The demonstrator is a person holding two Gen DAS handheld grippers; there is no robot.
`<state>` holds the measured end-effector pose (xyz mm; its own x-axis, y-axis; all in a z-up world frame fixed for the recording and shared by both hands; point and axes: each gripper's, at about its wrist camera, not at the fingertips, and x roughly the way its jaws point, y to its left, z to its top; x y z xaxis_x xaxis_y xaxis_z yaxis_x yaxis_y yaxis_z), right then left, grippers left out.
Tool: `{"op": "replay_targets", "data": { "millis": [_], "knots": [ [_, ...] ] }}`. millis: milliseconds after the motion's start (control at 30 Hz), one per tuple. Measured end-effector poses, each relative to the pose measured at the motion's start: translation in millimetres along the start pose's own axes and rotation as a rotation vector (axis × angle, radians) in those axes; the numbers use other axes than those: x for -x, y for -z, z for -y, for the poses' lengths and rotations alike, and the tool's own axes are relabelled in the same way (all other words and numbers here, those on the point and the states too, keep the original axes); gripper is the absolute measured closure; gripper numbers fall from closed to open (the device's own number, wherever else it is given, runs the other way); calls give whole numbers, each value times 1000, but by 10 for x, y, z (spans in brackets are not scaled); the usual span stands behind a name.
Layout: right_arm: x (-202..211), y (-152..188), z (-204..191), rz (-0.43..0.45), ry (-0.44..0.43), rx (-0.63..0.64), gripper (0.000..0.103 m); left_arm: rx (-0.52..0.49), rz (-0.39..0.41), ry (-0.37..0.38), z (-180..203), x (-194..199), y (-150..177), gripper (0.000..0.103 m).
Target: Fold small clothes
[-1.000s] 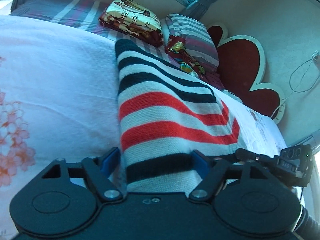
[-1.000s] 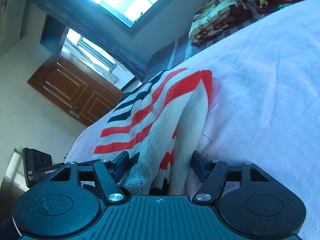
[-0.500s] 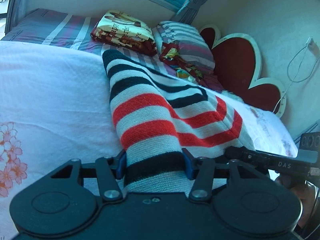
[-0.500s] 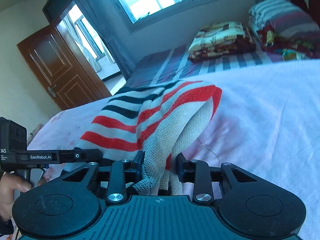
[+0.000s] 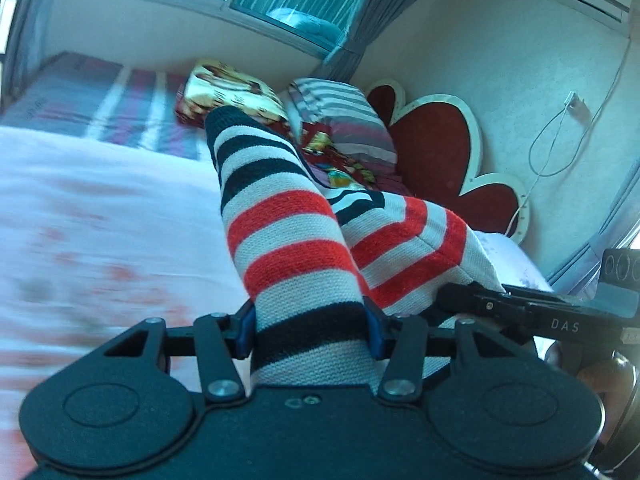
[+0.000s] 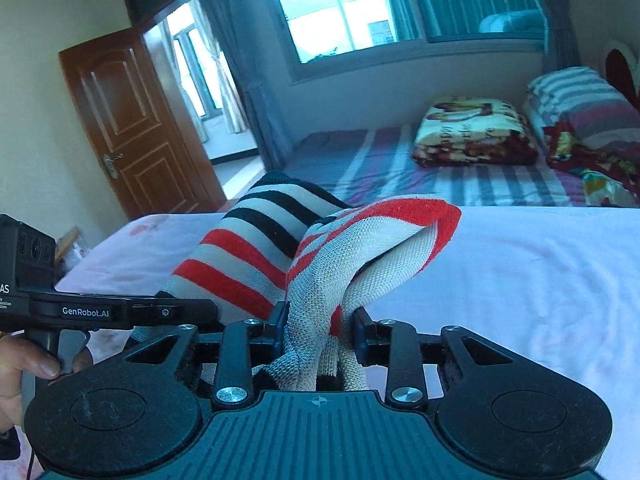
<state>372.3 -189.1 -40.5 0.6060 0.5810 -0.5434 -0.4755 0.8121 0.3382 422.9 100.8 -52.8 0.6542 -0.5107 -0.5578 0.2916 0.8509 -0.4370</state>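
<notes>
Left gripper (image 5: 310, 330) pinching the striped sweater (image 5: 280, 220) at its dark band, right gripper (image 6: 320, 330) pinching a bunched edge, pink bedspread (image 6: 540, 272) beneath

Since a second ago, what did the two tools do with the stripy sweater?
Both tools closed on the stripy sweater and lifted its near edge off the pink bedspread. A second ago their jaws stood open around the fabric; now the left tool pinches a flat black-striped band, and the right tool pinches a bunched fold. The sweater's far end remains on the bed; the pillows haven't moved.
</notes>
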Motion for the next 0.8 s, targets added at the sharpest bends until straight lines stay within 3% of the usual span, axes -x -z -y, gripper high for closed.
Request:
{"op": "replay_targets", "data": {
  "millis": [200,367,500,567,667,800],
  "knots": [
    [-628,148,-888,-30,-97,-8,71,-6,-8,-95,-632,781,91,53],
    [-1029,434,-1262,-83,-154,-30,71,25,-42,-152,-1085,1151,278,53],
    [-1328,735,-1103,-157,-150,-125,71,70,-97,-192,-1431,1143,520,51],
    [-1371,849,-922,-165,-160,-188,71,113,-72,-166,-1590,1161,605,44],
    [-1343,898,-642,-164,-192,-303,71,125,-44,-181,-1657,1156,648,24],
    [-1369,915,-635,-156,-184,-296,71,124,-25,-181,-1730,1182,681,20]
  ]
}}
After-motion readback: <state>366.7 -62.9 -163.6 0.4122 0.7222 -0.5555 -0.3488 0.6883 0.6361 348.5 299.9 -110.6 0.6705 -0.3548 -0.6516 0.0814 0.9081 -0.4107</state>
